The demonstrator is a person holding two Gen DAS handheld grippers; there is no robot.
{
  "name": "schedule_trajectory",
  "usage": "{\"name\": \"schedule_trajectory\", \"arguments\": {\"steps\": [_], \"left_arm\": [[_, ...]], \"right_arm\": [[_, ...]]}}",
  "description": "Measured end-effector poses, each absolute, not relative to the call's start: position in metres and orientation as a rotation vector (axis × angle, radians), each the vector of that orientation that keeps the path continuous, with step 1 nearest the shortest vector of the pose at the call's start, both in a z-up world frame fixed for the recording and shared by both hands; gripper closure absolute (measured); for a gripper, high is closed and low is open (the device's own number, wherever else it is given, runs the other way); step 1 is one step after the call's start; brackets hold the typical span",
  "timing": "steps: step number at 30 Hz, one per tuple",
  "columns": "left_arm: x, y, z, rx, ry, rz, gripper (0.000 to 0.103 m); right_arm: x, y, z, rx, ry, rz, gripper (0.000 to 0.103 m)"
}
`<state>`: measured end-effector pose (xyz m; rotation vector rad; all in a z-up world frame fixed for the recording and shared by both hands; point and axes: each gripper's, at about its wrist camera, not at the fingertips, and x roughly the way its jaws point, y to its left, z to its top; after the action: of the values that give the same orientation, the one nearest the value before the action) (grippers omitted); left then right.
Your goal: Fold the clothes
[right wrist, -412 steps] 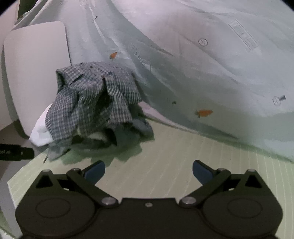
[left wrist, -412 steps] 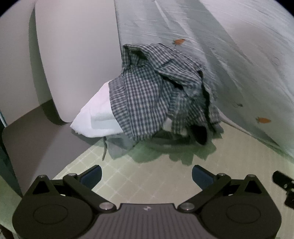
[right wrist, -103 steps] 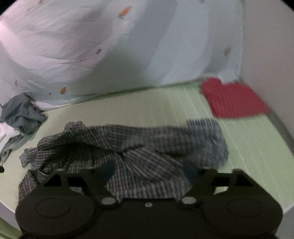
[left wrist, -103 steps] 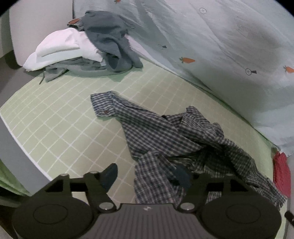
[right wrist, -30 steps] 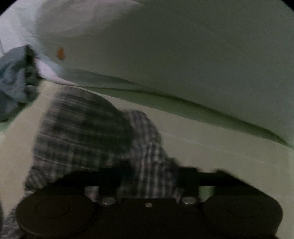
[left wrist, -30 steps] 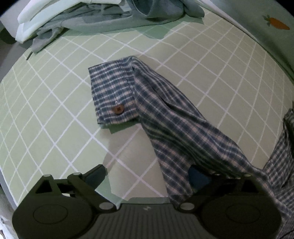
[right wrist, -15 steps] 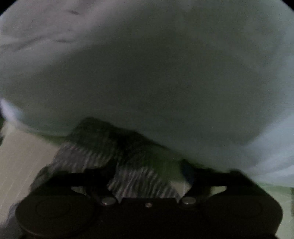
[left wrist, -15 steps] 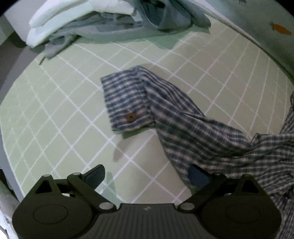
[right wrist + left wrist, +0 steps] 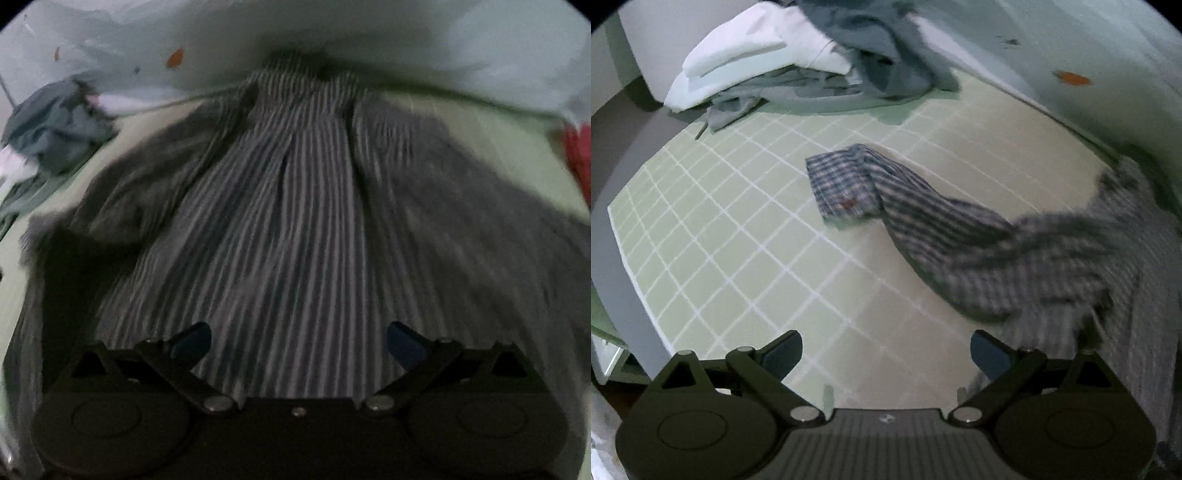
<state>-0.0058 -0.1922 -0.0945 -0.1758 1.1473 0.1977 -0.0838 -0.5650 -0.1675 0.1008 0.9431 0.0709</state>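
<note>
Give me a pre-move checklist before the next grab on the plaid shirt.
1. Left gripper open and empty: ok.
2. Right gripper open, nothing pinched: ok.
3. Plaid shirt spread flat: not ok, the sleeve trails out twisted and the body looks bunched at the sides.
4. Cuff lying on the green mat, within view of the left gripper: ok.
5. Clothes pile apart from the shirt: ok.
6. Collar and hem location: cannot tell, the right view is blurred.
</note>
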Motion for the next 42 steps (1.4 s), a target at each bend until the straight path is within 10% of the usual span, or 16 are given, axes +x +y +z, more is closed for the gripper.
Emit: {"name": "schedule_trajectory", "arguments": {"steps": [14, 22, 27, 42], "left_arm": [[-0.084, -0.157, -0.098, -0.174, 1.173, 0.220, 0.019], [-0.043, -0.113, -0.111, -0.191, 1.205, 0.141, 0.052], [0.008, -0.081, -0.121, -0.223, 1.209, 0.059, 0.055], [0.130, -0.055, -0.161, -0.179, 1.179, -0.142, 0.027]], "right_arm": [[-0.152, -0.536, -0.190, 0.045, 0.978, 0.025, 0.000], [-0.133, -0.505, -0.191, 0.069, 0.992, -0.125, 0.000], [-0.127, -0.481, -0.191, 0.131, 0.995, -0.257, 0.000], [-0.135, -0.429, -0.188, 0.254, 0.998, -0.585, 0.000]]}}
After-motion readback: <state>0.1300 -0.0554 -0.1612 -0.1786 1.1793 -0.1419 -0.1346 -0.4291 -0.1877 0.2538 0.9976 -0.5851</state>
